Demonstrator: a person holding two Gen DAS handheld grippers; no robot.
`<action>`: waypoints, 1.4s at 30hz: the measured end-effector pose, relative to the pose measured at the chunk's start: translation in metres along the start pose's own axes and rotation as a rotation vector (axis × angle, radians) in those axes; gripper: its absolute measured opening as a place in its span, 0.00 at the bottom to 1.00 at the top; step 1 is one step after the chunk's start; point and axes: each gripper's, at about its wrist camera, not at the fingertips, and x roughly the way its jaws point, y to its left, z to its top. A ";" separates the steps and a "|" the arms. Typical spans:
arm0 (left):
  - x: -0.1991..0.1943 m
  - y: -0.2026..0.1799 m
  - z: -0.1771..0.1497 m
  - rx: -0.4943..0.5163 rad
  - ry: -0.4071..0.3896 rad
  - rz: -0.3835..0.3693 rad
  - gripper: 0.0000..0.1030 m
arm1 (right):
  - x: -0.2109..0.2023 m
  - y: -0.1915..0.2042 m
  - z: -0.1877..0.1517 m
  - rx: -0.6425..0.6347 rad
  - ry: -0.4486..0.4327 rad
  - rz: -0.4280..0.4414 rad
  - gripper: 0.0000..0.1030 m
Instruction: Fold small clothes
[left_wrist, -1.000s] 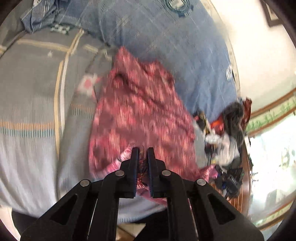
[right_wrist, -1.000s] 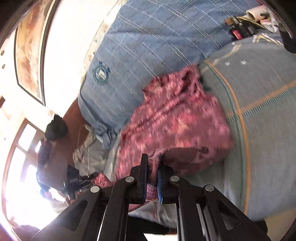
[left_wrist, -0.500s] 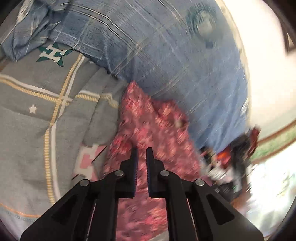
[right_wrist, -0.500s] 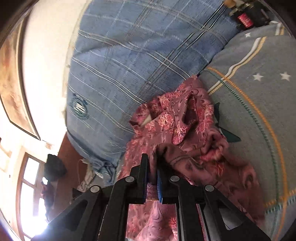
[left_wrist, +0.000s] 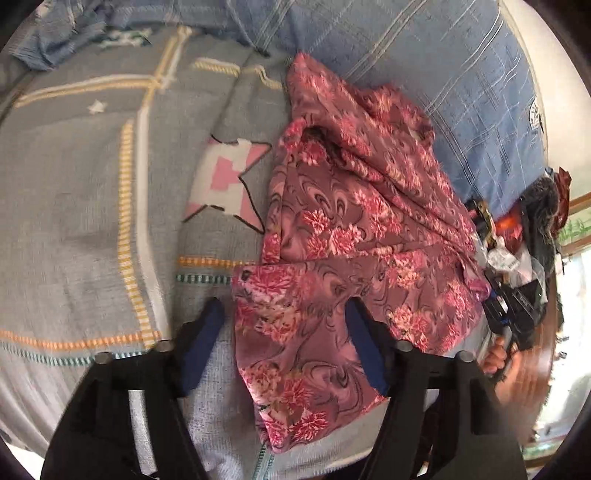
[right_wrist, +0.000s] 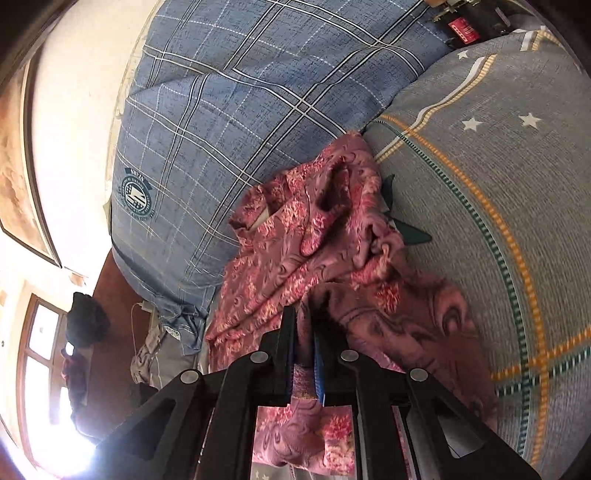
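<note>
A pink floral garment (left_wrist: 351, 229) lies crumpled on a grey patterned bedspread (left_wrist: 92, 203). My left gripper (left_wrist: 284, 306) hovers over the garment's near hem. Its jaws are opening, and the cloth lies flat beneath them with neither pad pressing on it. In the right wrist view the same garment (right_wrist: 314, 240) is bunched up against the blue pillow. My right gripper (right_wrist: 304, 314) is shut on a fold of its edge, and the cloth hangs down between the fingers.
A blue checked pillow (right_wrist: 240, 110) lies behind the garment. Clutter (left_wrist: 517, 266) sits off the bed's right edge, where a hand (left_wrist: 495, 358) holds a dark device. A window (right_wrist: 44, 354) glares at lower left. A red-labelled item (right_wrist: 461, 29) lies at the top.
My left gripper has let go of the garment and spread its jaws, and the hem now lies flat on the bedspread. My right gripper stayed shut on the cloth and came closer to the pillow.
</note>
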 end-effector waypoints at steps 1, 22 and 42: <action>-0.004 -0.003 -0.003 0.007 -0.012 0.009 0.03 | -0.001 0.001 -0.002 -0.003 -0.001 -0.002 0.08; -0.030 -0.048 0.153 -0.033 -0.316 -0.071 0.01 | 0.026 0.021 0.083 0.043 -0.142 0.046 0.08; 0.080 -0.006 0.228 -0.145 -0.141 0.031 0.02 | 0.065 -0.005 0.142 -0.017 -0.160 -0.089 0.60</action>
